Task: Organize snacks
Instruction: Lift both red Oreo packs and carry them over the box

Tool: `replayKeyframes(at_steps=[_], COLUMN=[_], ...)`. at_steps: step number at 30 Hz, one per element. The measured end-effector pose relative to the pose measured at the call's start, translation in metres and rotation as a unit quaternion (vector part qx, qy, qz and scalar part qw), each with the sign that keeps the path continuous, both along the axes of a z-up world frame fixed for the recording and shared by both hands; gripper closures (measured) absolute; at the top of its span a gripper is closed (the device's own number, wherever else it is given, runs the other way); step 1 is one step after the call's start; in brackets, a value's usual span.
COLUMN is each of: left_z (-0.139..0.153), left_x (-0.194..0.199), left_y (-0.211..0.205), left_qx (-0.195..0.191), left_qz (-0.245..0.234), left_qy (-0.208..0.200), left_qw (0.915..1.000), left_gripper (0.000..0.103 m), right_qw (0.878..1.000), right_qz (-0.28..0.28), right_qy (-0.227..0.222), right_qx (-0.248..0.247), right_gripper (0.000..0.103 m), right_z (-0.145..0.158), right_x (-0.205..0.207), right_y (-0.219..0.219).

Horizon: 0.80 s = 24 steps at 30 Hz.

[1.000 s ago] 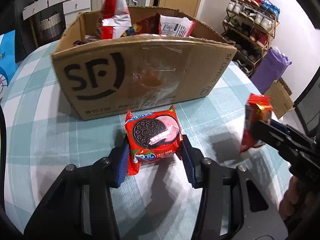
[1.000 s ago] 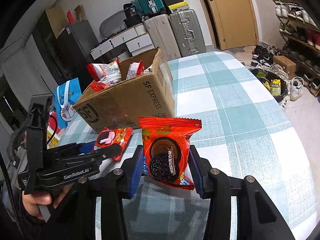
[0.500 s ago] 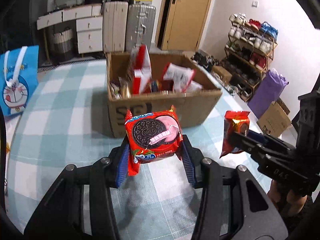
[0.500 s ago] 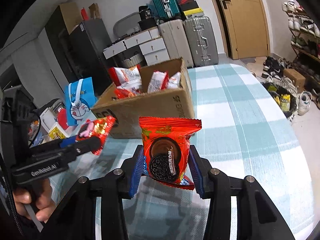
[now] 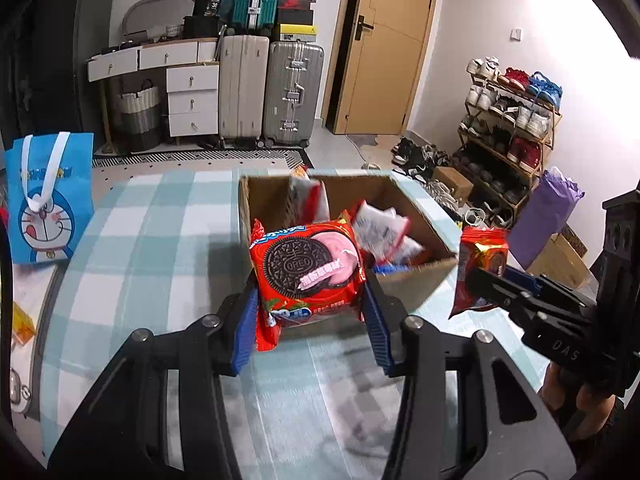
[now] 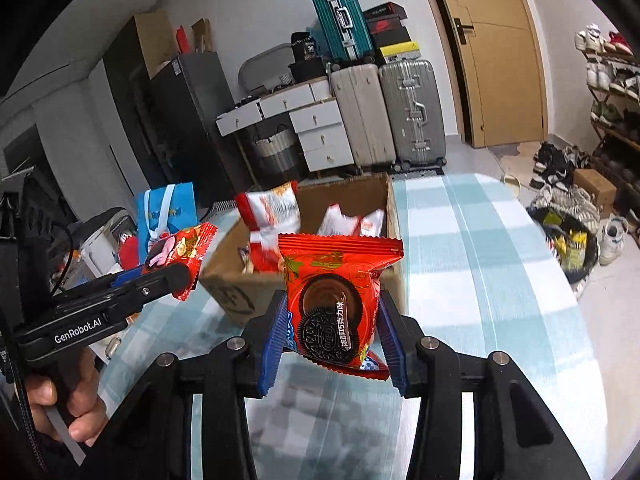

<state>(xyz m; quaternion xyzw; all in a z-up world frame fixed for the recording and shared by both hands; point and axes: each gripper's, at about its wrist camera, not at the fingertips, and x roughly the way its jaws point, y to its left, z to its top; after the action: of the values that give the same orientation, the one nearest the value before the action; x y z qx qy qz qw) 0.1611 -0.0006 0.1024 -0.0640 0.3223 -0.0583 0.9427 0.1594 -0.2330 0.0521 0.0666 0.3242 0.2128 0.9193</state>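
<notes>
Both grippers have risen from table level over the last second — the cardboard box point(image 5: 416, 284), earlier seen side-on, now shows its open top, so the drop looks close. The left gripper point(image 5: 310, 304) is clamped on a red Oreo packet point(image 5: 308, 270) with a pink filling picture; the right gripper point(image 6: 334, 338) pinches a red chocolate Oreo packet point(image 6: 340, 300). Both glossy, crinkled packets hang above the checked tablecloth point(image 6: 500, 280), just short of the box.

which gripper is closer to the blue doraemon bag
Left. The left gripper is on the side of the doraemon bag; the right gripper is farther off, beyond it.
</notes>
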Motion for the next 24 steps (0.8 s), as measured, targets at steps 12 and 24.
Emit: replayKeyframes(at_steps=[12,24], left_z=[0.006,0.006], left_x=[0.036,0.061], left_y=[0.017,0.017], left_qx=[-0.002,0.014], left_qz=[0.015,0.016], left_qy=[-0.012,-0.021], left_qw=[0.9998,0.9996], left_gripper=[0.059,0.059], right_qw=[1.0,0.999], right_qz=[-0.009,-0.006], right_qy=[-0.024,-0.036], right_qx=[0.002,0.003], right_gripper=[0.059,0.059], right_z=[0.02,0.021], right_x=[0.037,0.064], right_y=[0.005,0.011])
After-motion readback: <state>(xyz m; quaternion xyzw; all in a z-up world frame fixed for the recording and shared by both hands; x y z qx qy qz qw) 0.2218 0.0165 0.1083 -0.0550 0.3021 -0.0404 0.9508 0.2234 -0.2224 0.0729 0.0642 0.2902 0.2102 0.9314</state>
